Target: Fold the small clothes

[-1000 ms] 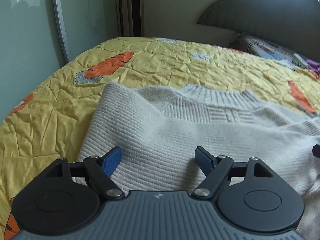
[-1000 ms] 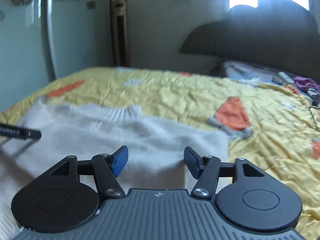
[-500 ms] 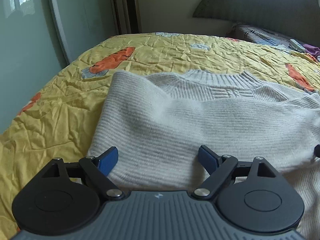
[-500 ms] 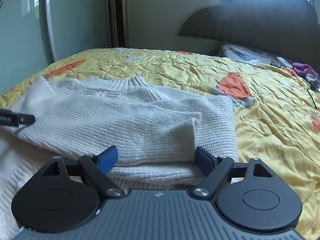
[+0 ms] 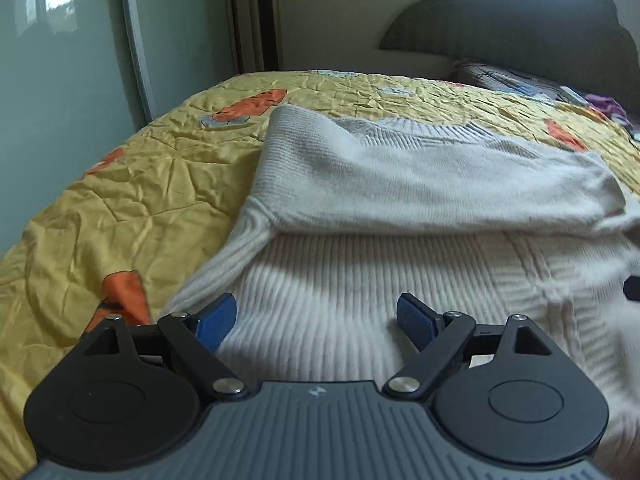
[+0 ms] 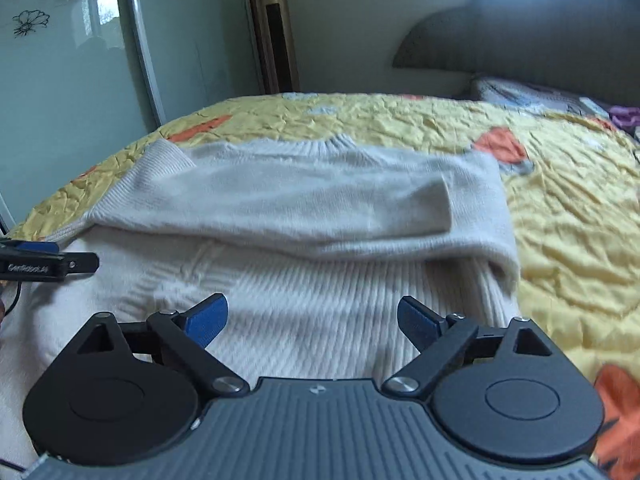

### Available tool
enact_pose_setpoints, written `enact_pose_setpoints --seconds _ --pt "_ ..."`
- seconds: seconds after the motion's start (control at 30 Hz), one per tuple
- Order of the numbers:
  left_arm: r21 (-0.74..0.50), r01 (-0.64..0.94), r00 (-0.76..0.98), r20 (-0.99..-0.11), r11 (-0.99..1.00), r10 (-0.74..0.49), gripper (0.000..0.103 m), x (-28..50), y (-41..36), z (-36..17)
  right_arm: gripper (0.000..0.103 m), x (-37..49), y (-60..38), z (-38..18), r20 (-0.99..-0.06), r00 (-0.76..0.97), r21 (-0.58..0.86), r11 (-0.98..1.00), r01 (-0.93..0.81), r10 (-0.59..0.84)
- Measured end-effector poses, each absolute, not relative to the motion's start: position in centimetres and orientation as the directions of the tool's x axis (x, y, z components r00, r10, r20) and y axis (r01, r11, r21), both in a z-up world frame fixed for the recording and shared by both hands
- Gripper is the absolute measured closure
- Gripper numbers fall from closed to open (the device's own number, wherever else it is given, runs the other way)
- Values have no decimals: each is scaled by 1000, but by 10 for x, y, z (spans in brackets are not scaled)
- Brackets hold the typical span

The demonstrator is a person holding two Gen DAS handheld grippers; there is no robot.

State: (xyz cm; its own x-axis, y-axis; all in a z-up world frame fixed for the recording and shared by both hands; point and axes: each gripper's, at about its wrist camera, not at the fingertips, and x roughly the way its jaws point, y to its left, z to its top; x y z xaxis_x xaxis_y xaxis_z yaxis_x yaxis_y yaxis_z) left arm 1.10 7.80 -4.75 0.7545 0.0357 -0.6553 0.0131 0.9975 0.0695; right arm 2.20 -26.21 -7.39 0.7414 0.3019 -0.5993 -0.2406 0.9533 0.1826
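Observation:
A cream ribbed knit sweater [image 5: 400, 208] lies flat on the yellow bedspread, collar toward the headboard, with both sleeves folded across its chest; it also shows in the right wrist view [image 6: 320, 208]. My left gripper [image 5: 316, 320] is open and empty, hovering over the sweater's lower left part. My right gripper [image 6: 312, 320] is open and empty over the lower right part. The left gripper's finger [image 6: 48, 260] shows at the left edge of the right wrist view. The sweater's hem is hidden under the grippers.
The bed has a yellow quilt with orange carrot prints [image 5: 140, 184]. A dark padded headboard [image 6: 540, 32] and pillows with small items [image 5: 560, 92] stand at the far end. A glass sliding door [image 6: 60, 80] and a tower fan [image 6: 276, 36] stand left of the bed.
Both grippers have pulled back toward the sweater's lower end and away from the folded sleeves. The sleeves stay folded across the chest. Both jaws remain open.

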Motion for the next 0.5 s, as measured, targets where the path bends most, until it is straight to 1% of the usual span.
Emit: enact_pose_setpoints --seconds 0.1,0.17,0.27,0.4,0.43,0.5 --pt "163 21 788 -610 986 84 15 -8 78 -46 10 6 -266 -76 -608 750 142 965 -219 260" --pt "193 12 808 -579 981 104 14 -18 80 -41 9 -4 -267 -76 -613 758 96 973 -210 224" --pt "198 5 804 -583 980 114 14 -21 87 -37 9 -14 -272 -74 -609 773 53 982 -182 176" --pt "147 -13 795 -598 989 99 14 -25 99 -32 7 -26 -272 -73 -591 806 -127 981 -146 44" --pt "151 -26 794 -597 988 112 14 -26 101 -32 6 -28 -274 -75 -592 805 -143 979 -145 33" --pt "192 -43 800 -581 980 149 14 -29 101 -34 6 -32 -282 -78 -602 797 -111 984 -142 47"
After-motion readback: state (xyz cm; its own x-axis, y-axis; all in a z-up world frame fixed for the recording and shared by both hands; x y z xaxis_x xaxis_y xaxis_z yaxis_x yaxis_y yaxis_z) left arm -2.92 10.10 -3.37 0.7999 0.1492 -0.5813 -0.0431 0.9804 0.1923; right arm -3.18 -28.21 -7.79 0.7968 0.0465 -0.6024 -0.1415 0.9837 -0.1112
